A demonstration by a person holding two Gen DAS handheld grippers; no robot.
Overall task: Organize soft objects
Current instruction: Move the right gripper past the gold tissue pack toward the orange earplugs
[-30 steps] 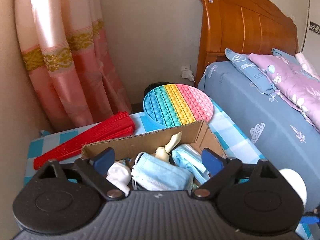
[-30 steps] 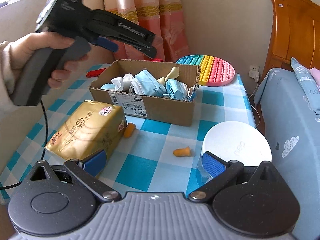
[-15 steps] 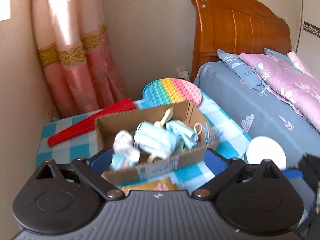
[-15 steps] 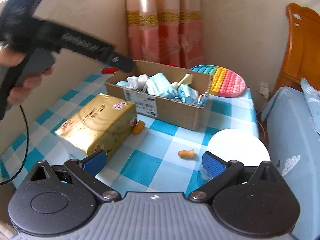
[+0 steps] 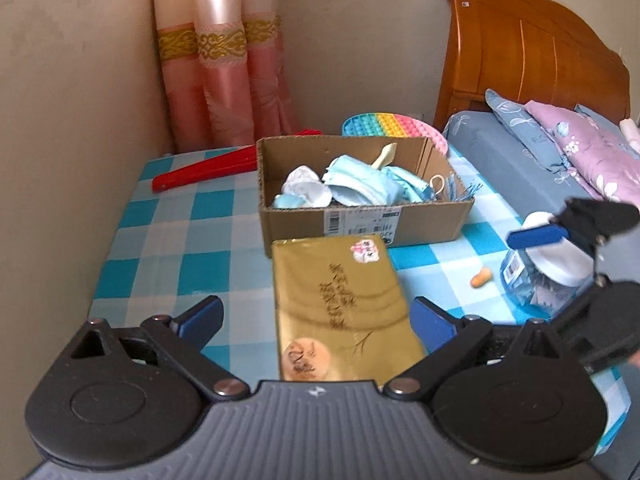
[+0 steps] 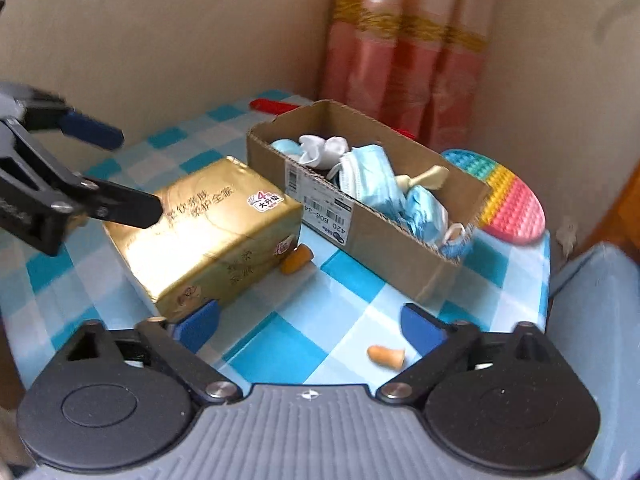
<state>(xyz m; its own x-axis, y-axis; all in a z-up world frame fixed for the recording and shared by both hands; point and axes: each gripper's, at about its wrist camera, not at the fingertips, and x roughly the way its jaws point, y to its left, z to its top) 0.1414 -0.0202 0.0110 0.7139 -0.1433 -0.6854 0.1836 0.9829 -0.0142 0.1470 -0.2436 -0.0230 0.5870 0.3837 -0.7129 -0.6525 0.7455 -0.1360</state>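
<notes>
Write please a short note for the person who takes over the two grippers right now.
Left gripper: open, empty, above the gold tissue pack.
Right gripper: open, empty, near an orange earplug.
Cardboard box already holds face masks.
Left to do: two earplugs lie on the checked tablecloth, the second beside the pack. The pack is also outside the box.

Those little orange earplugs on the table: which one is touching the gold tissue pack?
The far earplug, tucked against the gold tissue pack near the cardboard box. The other earplug lies alone on the checked cloth by the right gripper.
</notes>
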